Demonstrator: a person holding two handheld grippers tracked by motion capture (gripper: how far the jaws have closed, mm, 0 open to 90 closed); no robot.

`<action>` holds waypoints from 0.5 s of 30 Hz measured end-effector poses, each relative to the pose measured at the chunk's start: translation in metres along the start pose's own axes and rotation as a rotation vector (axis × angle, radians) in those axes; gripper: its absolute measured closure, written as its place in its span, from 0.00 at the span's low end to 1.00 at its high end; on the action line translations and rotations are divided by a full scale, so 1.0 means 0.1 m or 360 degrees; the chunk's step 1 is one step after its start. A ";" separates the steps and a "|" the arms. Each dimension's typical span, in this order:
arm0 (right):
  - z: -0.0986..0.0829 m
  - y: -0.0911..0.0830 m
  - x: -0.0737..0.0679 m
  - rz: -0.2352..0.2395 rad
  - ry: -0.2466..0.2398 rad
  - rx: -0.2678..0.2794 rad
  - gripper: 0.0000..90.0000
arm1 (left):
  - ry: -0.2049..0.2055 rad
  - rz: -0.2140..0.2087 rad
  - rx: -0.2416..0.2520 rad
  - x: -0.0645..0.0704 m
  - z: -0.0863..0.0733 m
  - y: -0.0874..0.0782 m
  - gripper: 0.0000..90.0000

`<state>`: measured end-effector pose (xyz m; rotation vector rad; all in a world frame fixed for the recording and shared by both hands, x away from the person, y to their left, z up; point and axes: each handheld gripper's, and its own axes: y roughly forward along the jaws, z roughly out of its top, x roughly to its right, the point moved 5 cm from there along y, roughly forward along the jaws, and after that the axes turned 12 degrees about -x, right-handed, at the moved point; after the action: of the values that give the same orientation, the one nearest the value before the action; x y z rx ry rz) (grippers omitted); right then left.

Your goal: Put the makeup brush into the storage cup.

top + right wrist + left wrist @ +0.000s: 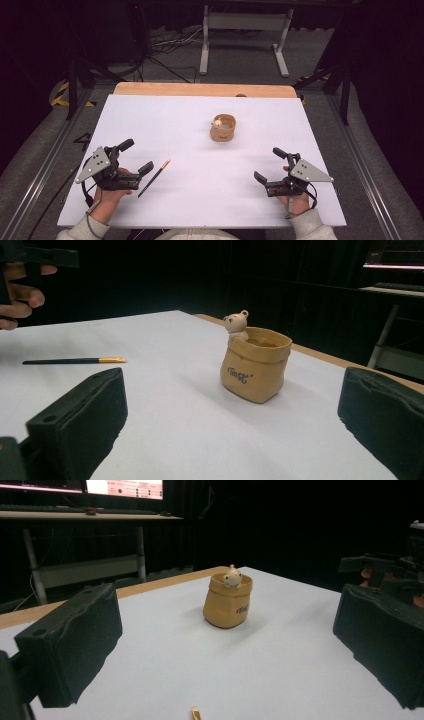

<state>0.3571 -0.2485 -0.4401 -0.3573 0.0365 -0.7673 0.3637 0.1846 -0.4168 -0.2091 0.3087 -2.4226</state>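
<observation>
A: Landmark for all positions: tan sack-shaped pot [223, 128], upright on the white table cover [200, 200], toward the far side and a little right of centre. Small white bear figure [217, 122] at the rim; dark lettering on the side in both gripper views.

B: Nearer the person than the pot, to its left: left gripper [136, 156], held in the left hand [107, 192]. Jaws spread wide, nothing between them. Well apart from the pot.

A: Nearer the person than the pot, to its right: right gripper [267, 162], held in the right hand [297, 199]. Jaws likewise spread wide, empty. Well apart from the pot.

B: Thin black brush [154, 178] with a gold ferrule, flat on the cover, nearer and left of the pot, just beside the left gripper's inner jaw. Touching or not: cannot tell.

A: Beyond the pot: bare wooden table edge [200, 89], then a pale metal stand [245, 37] on dark floor.
</observation>
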 end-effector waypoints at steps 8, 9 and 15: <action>0.00 0.00 -0.01 0.0023 -0.0002 -0.0015 0.02 | 0.0074 0.0054 -0.0241 0.01 0.12 0.07 0.02; 0.00 0.00 -0.01 0.0020 -0.0004 -0.0020 0.02 | 0.0085 0.0056 -0.0268 0.02 0.14 0.08 0.02; -0.01 0.02 -0.03 0.0065 -0.0011 -0.0049 0.02 | 0.0164 0.0065 -0.0424 0.07 0.19 0.13 0.02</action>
<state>0.3561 -0.2456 -0.4416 -0.3872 0.0486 -0.7259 0.3713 0.1671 -0.4016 -0.1934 0.6768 -2.3505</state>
